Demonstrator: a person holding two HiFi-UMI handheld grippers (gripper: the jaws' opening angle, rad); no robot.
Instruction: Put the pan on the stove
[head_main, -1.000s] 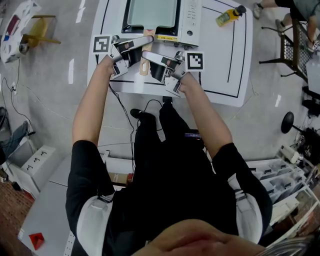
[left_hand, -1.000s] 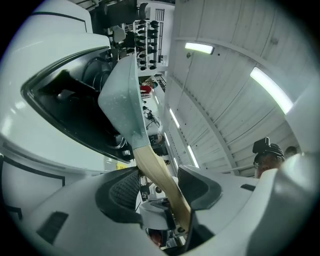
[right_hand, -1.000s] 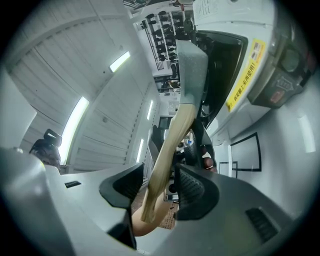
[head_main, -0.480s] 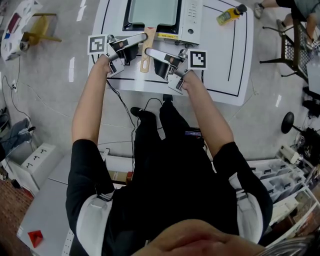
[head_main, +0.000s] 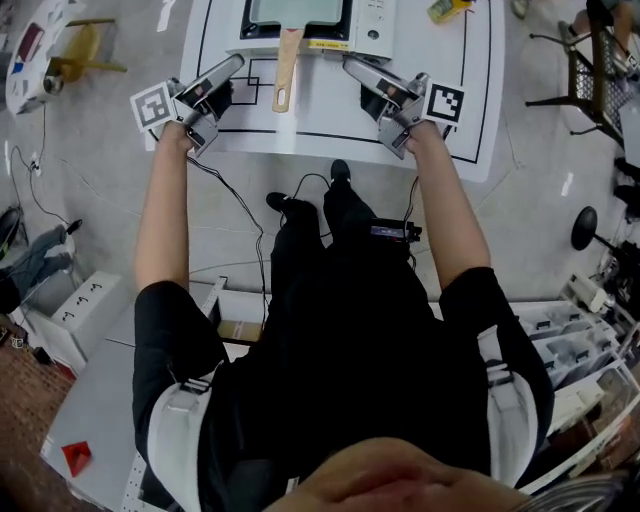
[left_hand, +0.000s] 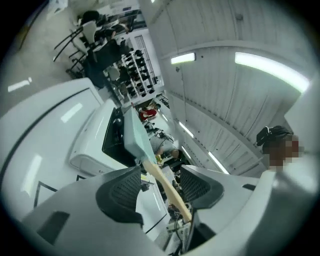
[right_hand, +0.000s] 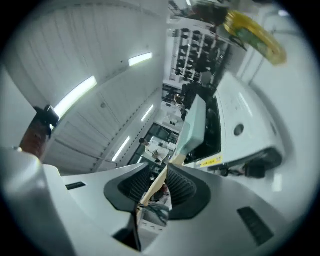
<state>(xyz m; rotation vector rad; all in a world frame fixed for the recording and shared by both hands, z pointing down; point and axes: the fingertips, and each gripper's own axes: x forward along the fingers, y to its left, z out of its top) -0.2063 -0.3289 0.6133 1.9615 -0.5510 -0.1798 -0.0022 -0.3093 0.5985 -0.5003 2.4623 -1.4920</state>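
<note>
- Pale-green square pan (head_main: 297, 10) sits on the white stove (head_main: 368, 25) at the far edge of the table (head_main: 440, 130). Its wooden handle (head_main: 285, 65) points near, toward the person.
- The left gripper (head_main: 236, 66) hangs over the table to the left of the handle, apart from it. Its marker cube (head_main: 153, 103) is out over the table's left edge.
- Seen along the left gripper (left_hand: 160, 180), the jaws stand wide apart after narrowing a touch just now. Nothing is pressed between the pads. The handle (left_hand: 167, 190) and pan (left_hand: 135, 135) show only through the gap, farther off, with the stove (left_hand: 95, 145) below them.
- The right gripper (head_main: 352, 66) hangs to the right of the handle, just beside the stove's near right corner, also clear of the pan. Its marker cube (head_main: 445, 102) faces up.
- Seen along the right gripper (right_hand: 161, 182), the jaws have just been closing and stand about half apart, on nothing. The handle (right_hand: 165, 175) appears in the narrow gap, beyond the pads, leading to the pan (right_hand: 195, 127) on the stove (right_hand: 245, 125).
- A yellow bottle (head_main: 445, 8) lies on the table at the far right, beyond the stove, and also shows in the right gripper view (right_hand: 252, 30).
</note>
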